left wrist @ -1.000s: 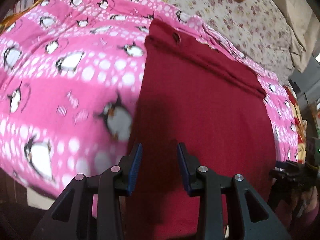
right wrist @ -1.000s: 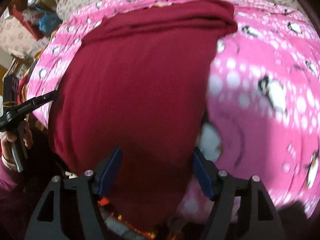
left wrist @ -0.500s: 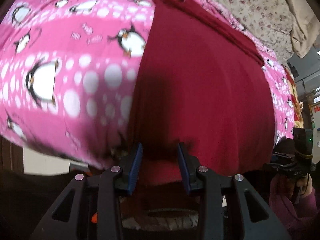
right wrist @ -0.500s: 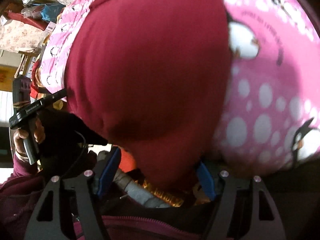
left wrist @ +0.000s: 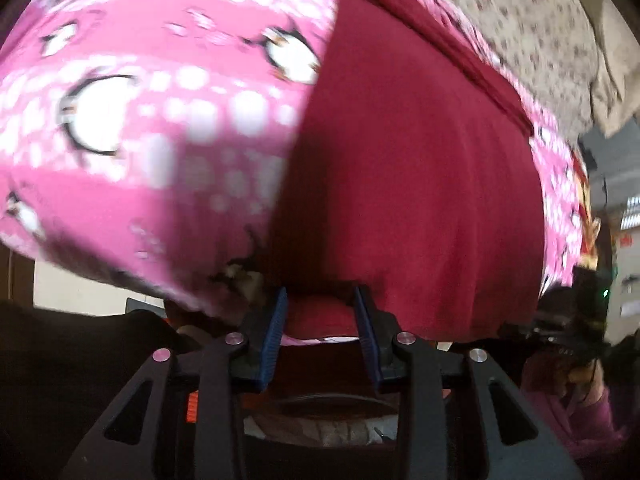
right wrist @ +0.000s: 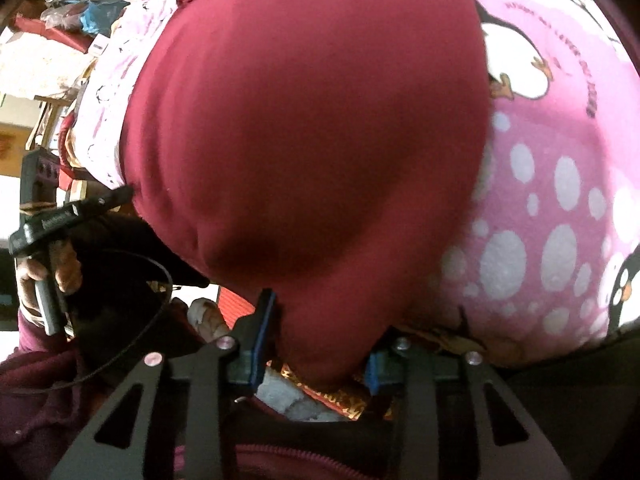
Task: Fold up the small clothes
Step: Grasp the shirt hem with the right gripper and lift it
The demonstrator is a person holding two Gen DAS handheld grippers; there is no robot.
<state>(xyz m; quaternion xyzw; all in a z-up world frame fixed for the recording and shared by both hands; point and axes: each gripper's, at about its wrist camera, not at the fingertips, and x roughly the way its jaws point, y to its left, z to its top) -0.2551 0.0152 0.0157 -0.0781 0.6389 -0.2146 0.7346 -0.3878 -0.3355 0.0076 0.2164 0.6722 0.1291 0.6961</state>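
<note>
A dark red garment (left wrist: 412, 168) lies flat on a pink penguin-print blanket (left wrist: 152, 120), its near edge hanging over the bed's front edge. My left gripper (left wrist: 320, 320) is open, with the garment's near left hem between its blue pads. In the right wrist view the same garment (right wrist: 304, 128) fills the frame. My right gripper (right wrist: 316, 344) is open, with the hanging near right corner between its pads. The pads do not press the cloth in either view.
A floral sheet (left wrist: 520, 20) lies beyond the blanket. The pink blanket (right wrist: 552, 208) also shows at the right. The other gripper and the hand on it (right wrist: 44, 248) show at the left. Clutter (right wrist: 60, 20) stands at the far left.
Both grippers have dropped from over the garment to its near edge at the bed's front. The hem now sits between each pair of pads. Both stay open.
</note>
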